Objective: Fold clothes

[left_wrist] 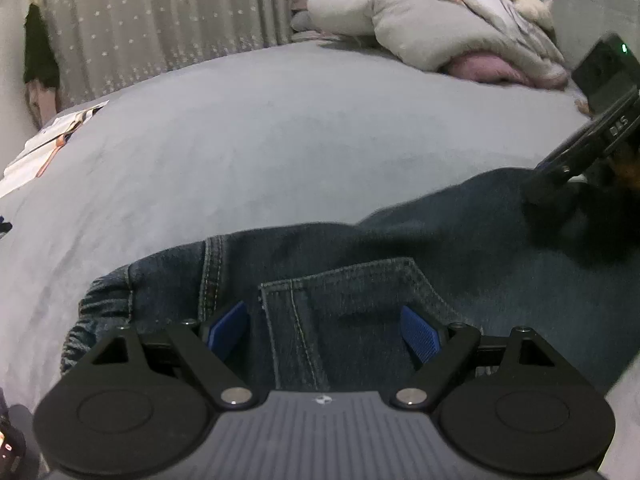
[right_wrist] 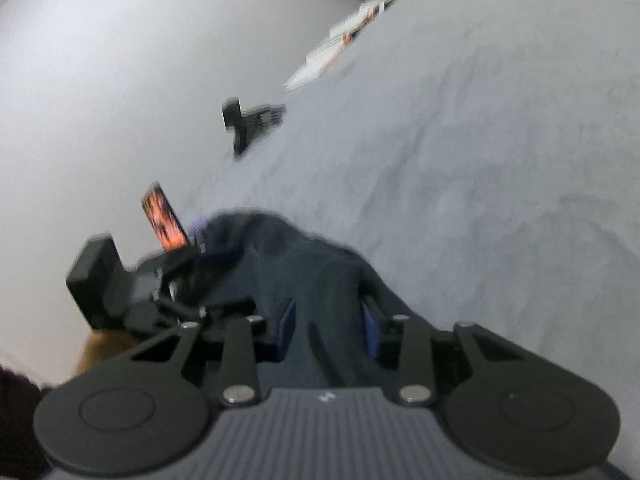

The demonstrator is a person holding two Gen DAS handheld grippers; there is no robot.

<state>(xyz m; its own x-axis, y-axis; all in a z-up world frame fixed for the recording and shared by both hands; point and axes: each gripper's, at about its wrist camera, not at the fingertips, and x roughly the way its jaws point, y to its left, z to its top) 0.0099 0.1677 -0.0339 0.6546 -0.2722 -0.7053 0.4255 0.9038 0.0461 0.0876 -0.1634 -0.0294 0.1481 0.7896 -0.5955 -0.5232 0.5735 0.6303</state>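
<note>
From the left wrist view, the jeans (left_wrist: 360, 280) lie bunched on the near part of the grey bed (left_wrist: 260, 140), and the left gripper (left_wrist: 326, 328) sits low over the back pocket (left_wrist: 352, 300) with its blue pads spread wide to either side, pinching nothing; it looks poised to take the waistband end. The right gripper (left_wrist: 560, 176) reaches in at the far edge of the denim. From the right wrist view, blurred, the right gripper (right_wrist: 328, 330) has its jaws drawn in around a raised ridge of denim (right_wrist: 304, 272), apparently clamping it so that end can be lifted for a fold. A phone (right_wrist: 165, 220) stands propped beside the bed.
</note>
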